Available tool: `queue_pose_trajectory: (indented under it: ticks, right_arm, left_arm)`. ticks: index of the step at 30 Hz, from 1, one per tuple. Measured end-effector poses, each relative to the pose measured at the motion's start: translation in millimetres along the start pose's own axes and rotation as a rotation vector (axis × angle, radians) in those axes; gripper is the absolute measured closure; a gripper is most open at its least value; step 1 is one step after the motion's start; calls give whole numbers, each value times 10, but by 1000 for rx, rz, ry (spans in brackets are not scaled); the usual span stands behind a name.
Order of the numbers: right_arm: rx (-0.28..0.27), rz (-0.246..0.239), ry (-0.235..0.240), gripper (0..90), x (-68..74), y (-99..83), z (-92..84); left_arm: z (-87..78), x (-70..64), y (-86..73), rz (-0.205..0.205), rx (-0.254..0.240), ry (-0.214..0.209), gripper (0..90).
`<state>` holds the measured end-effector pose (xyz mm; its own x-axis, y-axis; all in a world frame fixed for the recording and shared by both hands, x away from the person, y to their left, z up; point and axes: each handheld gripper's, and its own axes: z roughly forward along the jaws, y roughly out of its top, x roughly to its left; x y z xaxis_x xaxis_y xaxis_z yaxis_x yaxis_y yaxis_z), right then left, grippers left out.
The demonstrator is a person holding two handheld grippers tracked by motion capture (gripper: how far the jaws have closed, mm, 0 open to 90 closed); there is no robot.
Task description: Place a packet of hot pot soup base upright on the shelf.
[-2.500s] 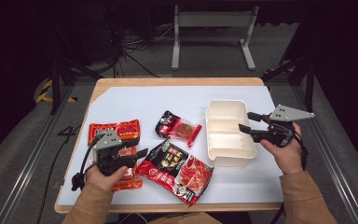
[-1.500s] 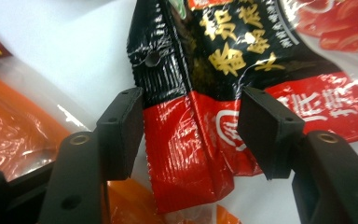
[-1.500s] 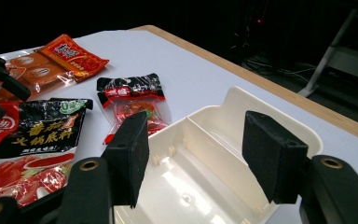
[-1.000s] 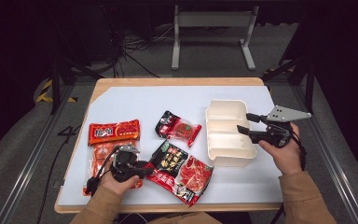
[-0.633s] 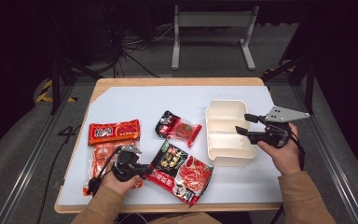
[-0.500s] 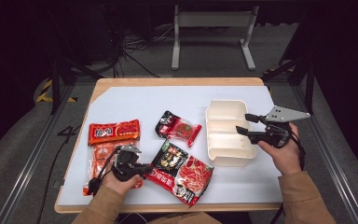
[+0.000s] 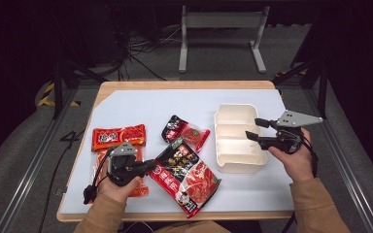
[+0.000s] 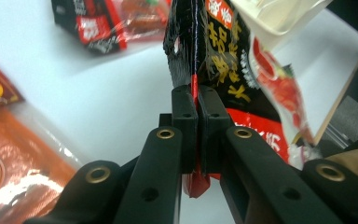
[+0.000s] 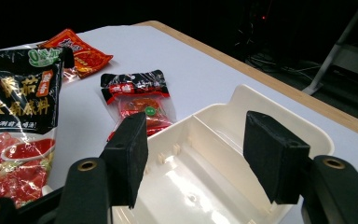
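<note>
Near the front edge, left tool (image 7: 148,166) pinches the big pouch (image 7: 187,174) by its edge, right tool (image 7: 253,130) spread over the tray (image 7: 233,158).

Bare table (image 7: 141,104) behind packets, small packet (image 7: 185,133) beside tray (image 7: 238,138), front crowded

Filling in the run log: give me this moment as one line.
left tool: shut on big sauce packet edge | right tool: open over divided tray | tray: empty

A white-topped table (image 7: 141,104) is bearing a cream tray (image 7: 238,138) at three o'clock and four sauce packets lying at eight
</note>
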<state>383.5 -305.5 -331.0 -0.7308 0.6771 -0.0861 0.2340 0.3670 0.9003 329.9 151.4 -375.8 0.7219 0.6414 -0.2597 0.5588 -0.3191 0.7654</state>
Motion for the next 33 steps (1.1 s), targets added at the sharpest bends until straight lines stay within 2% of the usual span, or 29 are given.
queue_pose_trajectory:
  ticks: [6, 7, 11, 15, 17, 24, 28, 33]
  right_arm:
    - [-3, 0, 1, 404, 2, 3, -6]
    - [-4, 0, 2, 404, 3, 4, -7]
    - [-10, 2, 4, 404, 6, 9, -16]
    - [-18, 8, 10, 405, 12, 18, -22]
    - [-21, 8, 14, 405, 20, 25, -23]
    - [-42, 6, 36, 406, 68, 70, -24]
    - [-59, 14, 64, 408, 98, 115, -39]
    - [-68, 4, 92, 410, 181, 195, -27]
  left_arm:
    - [-88, -104, 105, 42, -57, 16, 878]
    - [-108, -118, 132, 62, -68, 18, 878]
    - [-167, -191, 216, 91, -108, 26, 878]
    - [-241, -250, 315, 140, -153, 35, 877]
    - [-277, -275, 361, 140, -171, 29, 876]
    - [-356, -284, 517, 179, -225, 18, 875]
    - [-386, -237, 580, 178, -264, -1, 887]
    - [-386, -199, 636, 191, -279, -13, 895]
